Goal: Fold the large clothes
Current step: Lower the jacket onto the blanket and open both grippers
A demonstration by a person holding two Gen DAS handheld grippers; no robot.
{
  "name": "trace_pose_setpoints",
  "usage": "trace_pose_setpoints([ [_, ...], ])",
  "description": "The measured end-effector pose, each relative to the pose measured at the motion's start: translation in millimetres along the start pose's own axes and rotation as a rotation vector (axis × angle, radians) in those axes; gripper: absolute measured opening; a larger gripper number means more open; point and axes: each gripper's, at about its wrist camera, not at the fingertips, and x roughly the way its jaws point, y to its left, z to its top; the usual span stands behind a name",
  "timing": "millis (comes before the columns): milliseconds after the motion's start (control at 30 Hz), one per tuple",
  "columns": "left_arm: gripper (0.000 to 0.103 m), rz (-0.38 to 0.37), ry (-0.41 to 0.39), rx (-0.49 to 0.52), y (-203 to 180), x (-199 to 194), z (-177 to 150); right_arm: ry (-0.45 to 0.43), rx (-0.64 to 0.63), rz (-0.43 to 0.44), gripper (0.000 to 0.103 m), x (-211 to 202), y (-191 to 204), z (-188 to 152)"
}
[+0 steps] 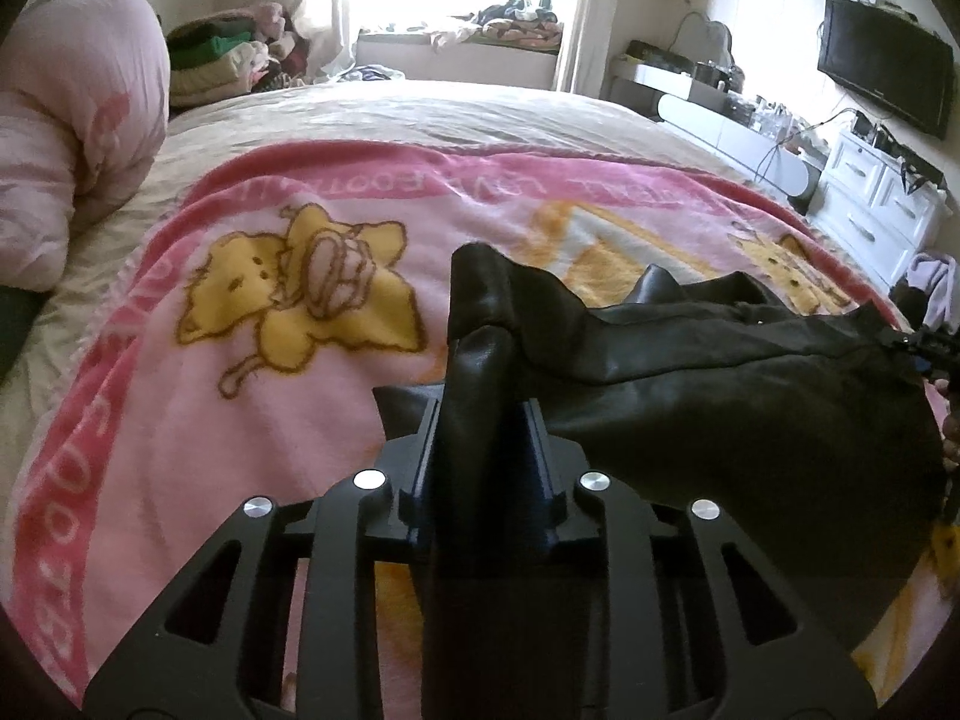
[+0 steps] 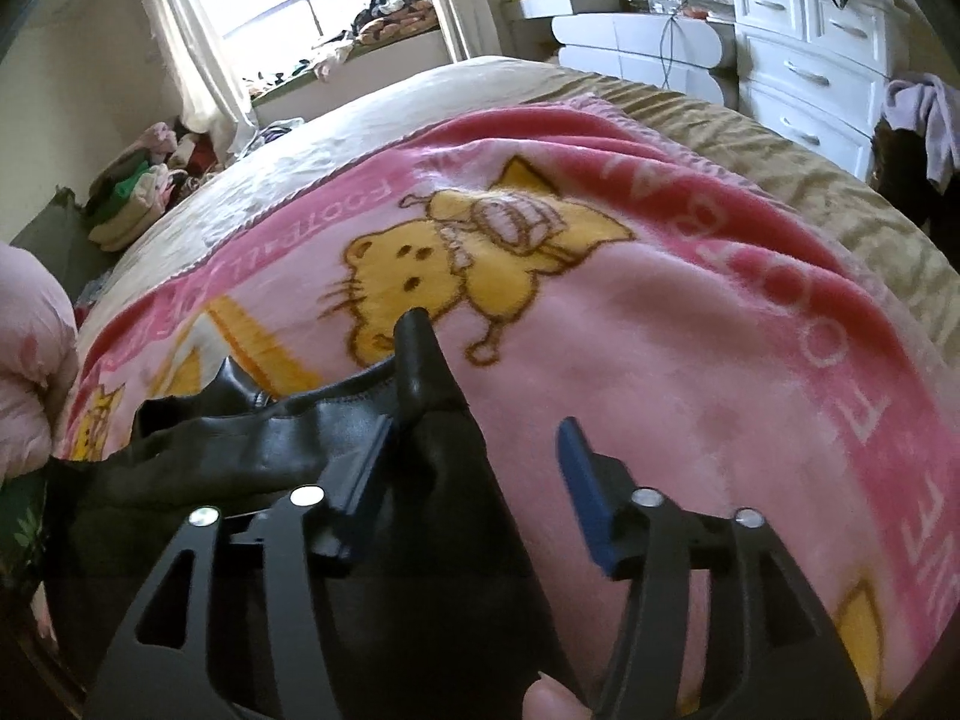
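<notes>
A black leather-like garment point(image 1: 720, 384) lies across a pink cartoon blanket point(image 1: 210, 408) on the bed. My left gripper point(image 1: 483, 420) is shut on one bunched end of the garment, which sticks up past the fingertips. In the right wrist view the same garment point(image 2: 300, 438) lies to the left and passes between my right gripper's fingers. My right gripper point(image 2: 474, 444) is open, jaws wide apart, with a fold of the garment resting against its left finger point(image 2: 366, 468). The right gripper's tip shows at the left wrist view's right edge point(image 1: 924, 348).
A rolled pink quilt point(image 1: 72, 138) lies at the bed's left. Folded clothes point(image 1: 210, 60) are stacked by the window. White drawers point(image 2: 810, 60) and a wall TV point(image 1: 882, 72) stand to the right. The pink blanket also fills the right wrist view point(image 2: 690, 390).
</notes>
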Motion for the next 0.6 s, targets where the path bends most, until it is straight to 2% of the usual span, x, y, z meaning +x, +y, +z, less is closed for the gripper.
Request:
trace_pose_setpoints([
  [167, 0.032, 0.022, -0.017, -0.007, 0.3, -9.4, 3.4, -0.009, -0.028, 0.012, 0.072, -12.7, 6.9, -2.9],
  [233, 0.041, 0.038, -0.032, -0.01, 1.1, -15.7, 6.2, -0.02, -0.034, 0.019, 0.076, -20.2, 8.7, -3.5],
  [267, 0.044, 0.049, -0.043, -0.011, 2.0, -19.8, 7.6, -0.025, -0.033, 0.023, 0.076, -23.5, 9.1, -3.9],
  [333, 0.055, 0.073, -0.07, -0.026, 5.4, -32.6, 11.9, -0.033, -0.033, 0.034, 0.077, -32.0, 8.9, -6.0],
  [433, 0.065, 0.06, -0.097, -0.052, 6.9, -50.3, 15.7, -0.055, -0.057, 0.037, 0.077, -48.2, 10.9, -11.3],
  [600, 0.074, 0.033, -0.069, -0.022, -13.3, -63.5, 4.7, -0.06, -0.129, 0.078, 0.077, -71.9, 27.1, -31.4],
])
